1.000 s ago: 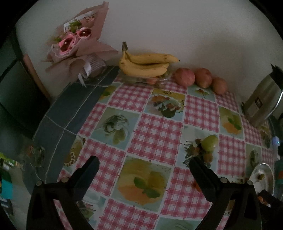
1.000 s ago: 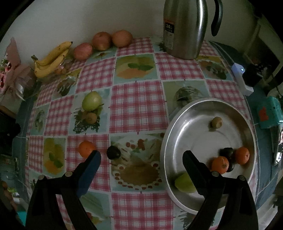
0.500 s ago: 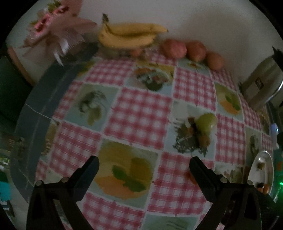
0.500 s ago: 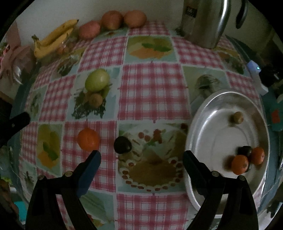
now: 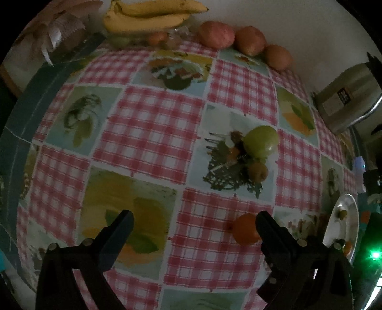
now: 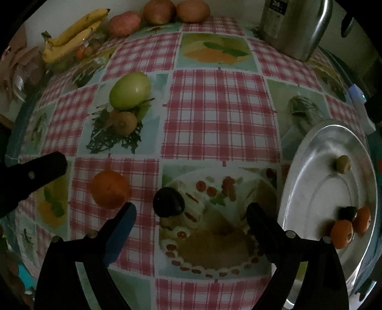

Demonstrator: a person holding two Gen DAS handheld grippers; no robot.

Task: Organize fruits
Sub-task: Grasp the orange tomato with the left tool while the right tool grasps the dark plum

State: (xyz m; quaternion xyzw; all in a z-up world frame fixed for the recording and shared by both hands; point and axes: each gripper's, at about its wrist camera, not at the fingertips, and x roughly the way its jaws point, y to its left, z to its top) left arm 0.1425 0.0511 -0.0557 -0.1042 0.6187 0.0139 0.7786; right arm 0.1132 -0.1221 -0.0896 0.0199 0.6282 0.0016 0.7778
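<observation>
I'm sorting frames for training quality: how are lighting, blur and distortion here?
Both views: dim, heavy fisheye bending, dark corners. Left wrist: cloth print smeared by motion blur, green light flare at right edge. Right wrist: sharper, glare on the tray and kettle.

You can read only one mark: "24" at the top of a dark label [image 6: 277, 6] on the steel flask [image 6: 296, 28] (smaller print below it blurs). From your left tool's view, the label is unreadable.
</observation>
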